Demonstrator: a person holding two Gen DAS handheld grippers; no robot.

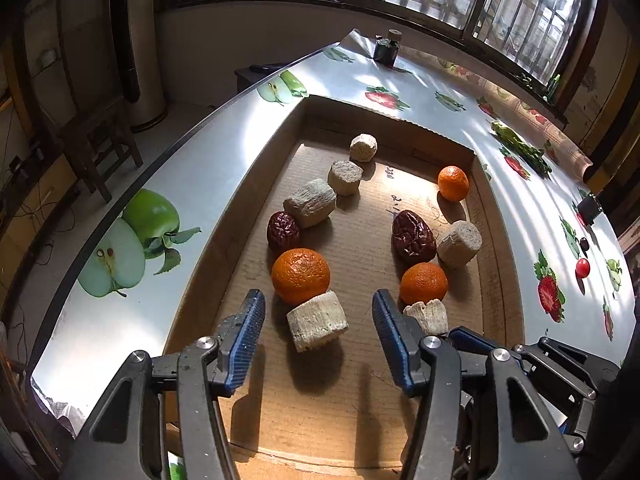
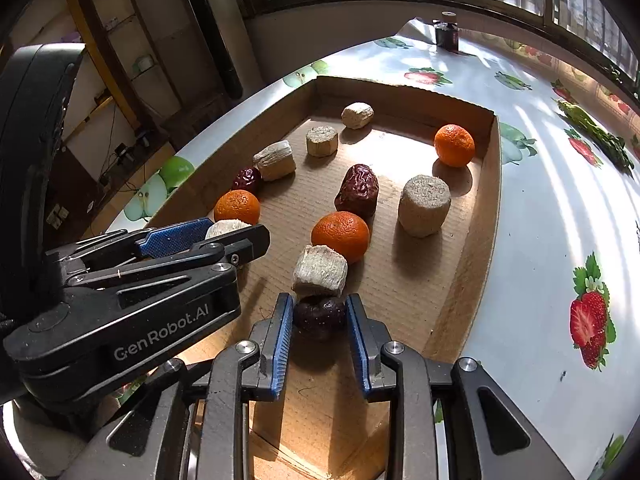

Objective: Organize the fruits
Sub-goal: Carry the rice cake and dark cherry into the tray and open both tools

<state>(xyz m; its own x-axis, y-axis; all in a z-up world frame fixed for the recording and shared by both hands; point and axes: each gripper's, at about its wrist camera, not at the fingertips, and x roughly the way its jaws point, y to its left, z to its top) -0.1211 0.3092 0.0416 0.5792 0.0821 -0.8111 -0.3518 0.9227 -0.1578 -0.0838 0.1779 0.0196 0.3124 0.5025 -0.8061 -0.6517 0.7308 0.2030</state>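
A shallow cardboard tray [image 1: 256,160] holds two rows of fruit. The left row has pale corn chunks, a red date [image 1: 283,231], an orange [image 1: 301,275] and a corn chunk [image 1: 317,322] nearest me. My left gripper [image 1: 318,312] is open around that nearest chunk, apart from it. In the right wrist view, the right row has an orange [image 2: 454,145], a corn chunk [image 2: 424,205], a red date [image 2: 358,190], an orange [image 2: 340,236] and a corn chunk [image 2: 319,271]. My right gripper [image 2: 319,316] is shut on a dark red date [image 2: 319,316] at the tray floor.
The tray sits on a table with a fruit-print cloth [image 1: 520,200]. A small dark jar [image 1: 385,50] stands at the far edge, and green leaves [image 1: 520,146] and a red cherry tomato [image 1: 582,268] lie to the right. The left gripper body [image 2: 120,300] fills the right wrist view's left side.
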